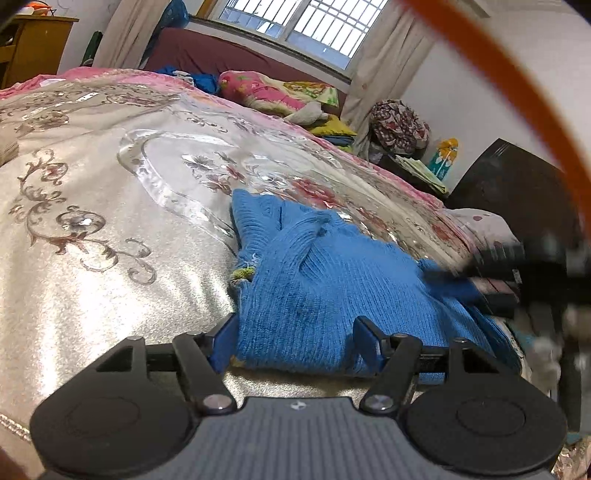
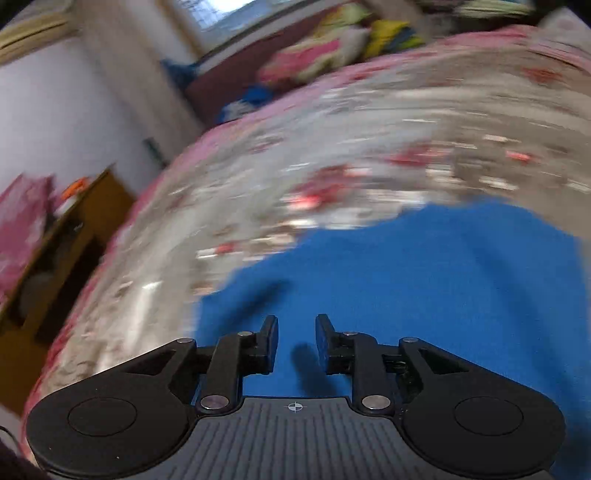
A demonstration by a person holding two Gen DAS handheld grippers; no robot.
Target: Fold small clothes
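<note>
The left tongs [image 1: 295, 341] stand wide, straddling the near hem of the blue sweater [image 1: 314, 280] without pinching it; the right tongs [image 2: 296, 341] hover narrowly parted over the knit [image 2: 424, 280], holding nothing; the sweater lies bunched on the bed [image 1: 92, 221]; a hasty grab there could drag the layers crooked.

My left camera is looking down close over the sweater [image 1: 332, 288] toward the window [image 1: 295, 22]; my right is tilting, sharing sweater and bed [image 2: 332, 147].
</note>
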